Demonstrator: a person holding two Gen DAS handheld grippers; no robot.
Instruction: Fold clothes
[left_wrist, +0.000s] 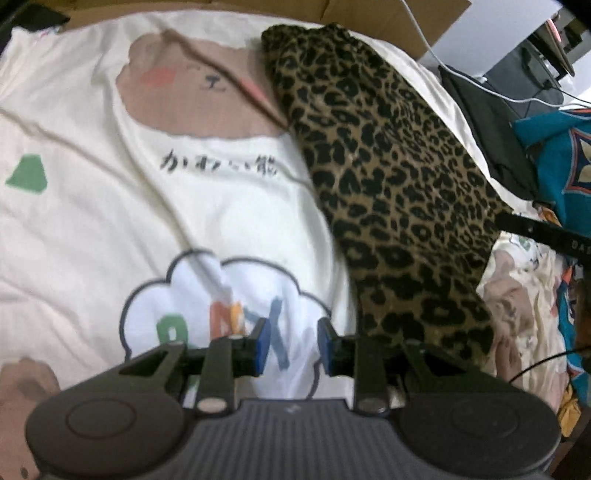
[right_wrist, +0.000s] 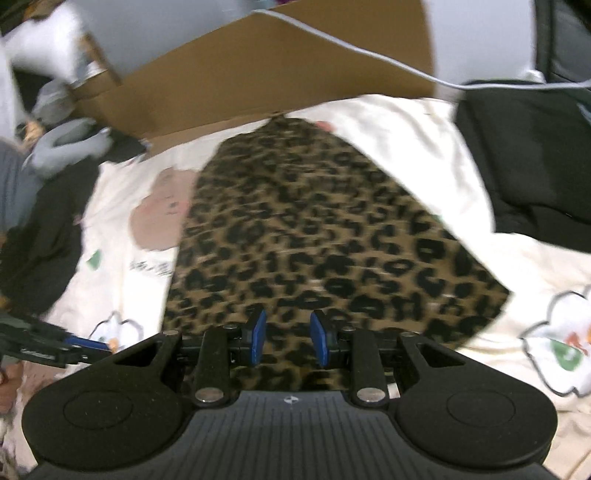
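Hand-held gripper (right_wrist: 287, 339) blue-padded, parted, above soft leopard-print garment (right_wrist: 314, 240)

We are in a home bedroom: a cartoon-bear bedsheet (left_wrist: 92, 221) covers the bed, a flattened cardboard box (right_wrist: 258, 74) leans behind it, and a white charging cable (right_wrist: 369, 51) trails past piled clothes (left_wrist: 561, 166).

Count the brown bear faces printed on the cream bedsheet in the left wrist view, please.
2. One large brown bear face lies at top centre, partly under the leopard-print garment; another is cut off at the bottom left. More may be hidden.
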